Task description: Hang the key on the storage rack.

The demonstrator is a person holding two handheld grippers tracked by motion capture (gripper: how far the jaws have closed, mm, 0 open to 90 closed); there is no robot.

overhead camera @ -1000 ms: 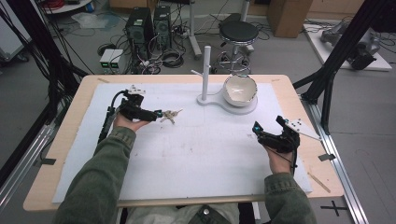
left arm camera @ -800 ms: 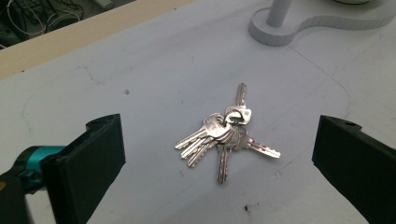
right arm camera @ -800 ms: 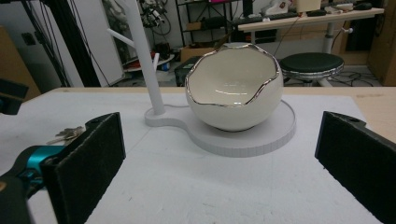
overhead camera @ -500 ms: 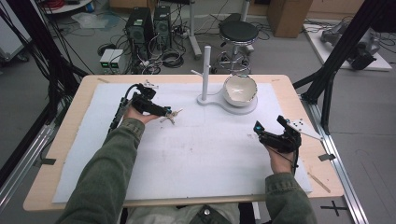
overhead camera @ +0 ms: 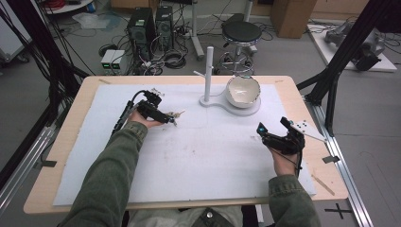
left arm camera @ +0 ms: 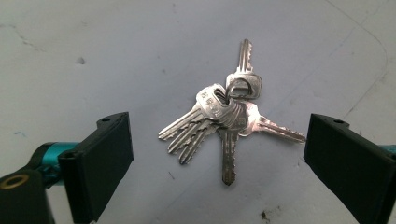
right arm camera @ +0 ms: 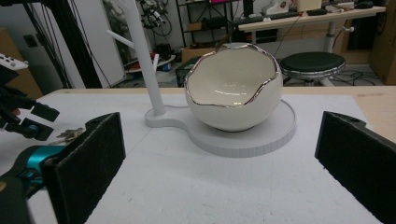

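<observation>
On the white mat of the tabletop (overhead camera: 198,161) the keys (left arm camera: 224,121) lie untouched between the spread fingers of the left gripper (left arm camera: 219,154), nothing grasped yet, while the right gripper (right arm camera: 219,168), fingers likewise released, idles facing the bowl (right arm camera: 233,88).

Left tongs (overhead camera: 174,118) far forward on an outstretched arm, jaws wide apart; right tongs (overhead camera: 273,126) likewise spread, arm bent.
</observation>
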